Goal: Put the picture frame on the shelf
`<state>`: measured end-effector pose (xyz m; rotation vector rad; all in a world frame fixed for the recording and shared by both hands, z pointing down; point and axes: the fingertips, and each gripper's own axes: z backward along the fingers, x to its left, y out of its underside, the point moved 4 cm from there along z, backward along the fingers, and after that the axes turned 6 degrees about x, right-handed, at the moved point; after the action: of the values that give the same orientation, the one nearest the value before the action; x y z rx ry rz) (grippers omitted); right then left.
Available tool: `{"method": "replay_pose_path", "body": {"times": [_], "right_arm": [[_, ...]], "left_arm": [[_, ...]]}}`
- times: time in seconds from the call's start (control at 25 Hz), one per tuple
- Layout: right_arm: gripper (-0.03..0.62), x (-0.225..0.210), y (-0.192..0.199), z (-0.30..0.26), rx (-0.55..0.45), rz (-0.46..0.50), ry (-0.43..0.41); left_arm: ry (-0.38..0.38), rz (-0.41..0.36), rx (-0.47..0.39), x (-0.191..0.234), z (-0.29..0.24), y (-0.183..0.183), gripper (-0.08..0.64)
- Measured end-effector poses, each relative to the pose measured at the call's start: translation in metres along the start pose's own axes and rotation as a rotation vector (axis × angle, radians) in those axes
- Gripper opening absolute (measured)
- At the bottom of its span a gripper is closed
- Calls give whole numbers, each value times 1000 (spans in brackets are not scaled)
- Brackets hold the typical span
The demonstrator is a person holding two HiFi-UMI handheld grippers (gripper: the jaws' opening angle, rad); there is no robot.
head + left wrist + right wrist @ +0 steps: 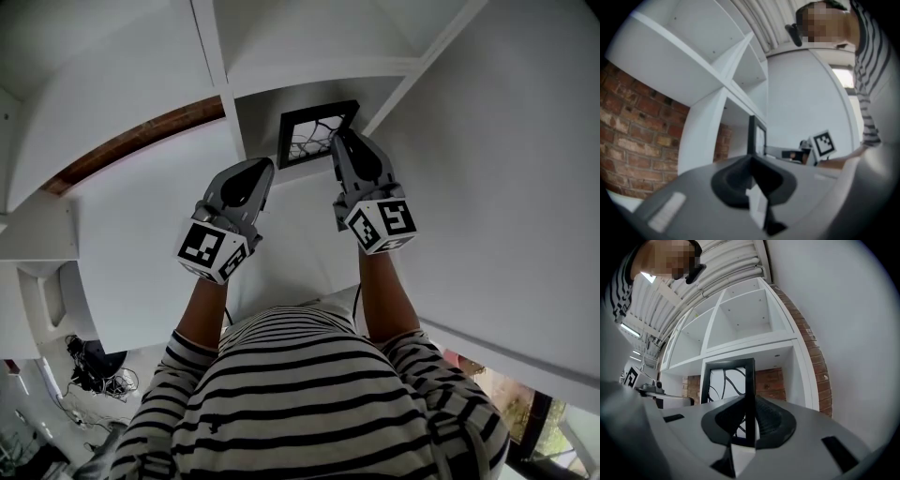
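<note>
holding the picture frame [724, 380] by its edge in the clamped fingers of my right gripper [749, 404], in the shelf [750, 345] cubby, left gripper [751, 161] closed and empty, i judge placement nearly done: next, settle it upright, then release gently.

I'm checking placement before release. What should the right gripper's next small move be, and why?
Probably ease the picture frame down and deeper into the shelf compartment before opening. The right gripper is shut on the frame's right edge at the opening, and whether its bottom rests cannot be seen.
</note>
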<state>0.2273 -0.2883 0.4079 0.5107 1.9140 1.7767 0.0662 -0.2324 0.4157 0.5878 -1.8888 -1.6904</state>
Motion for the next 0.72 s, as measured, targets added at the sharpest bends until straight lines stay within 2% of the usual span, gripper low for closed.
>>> {"method": "replay_pose_path", "body": {"times": [0.24,0.72], "right_arm": [[58,-2,9,-6,-23,9,-30],[58,-12,35,-11,-56,23,-15]], "left_arm": [[-37,-21,15,-13,-2,6,6],[-59,-30,68,-39,-16,34,6]]}}
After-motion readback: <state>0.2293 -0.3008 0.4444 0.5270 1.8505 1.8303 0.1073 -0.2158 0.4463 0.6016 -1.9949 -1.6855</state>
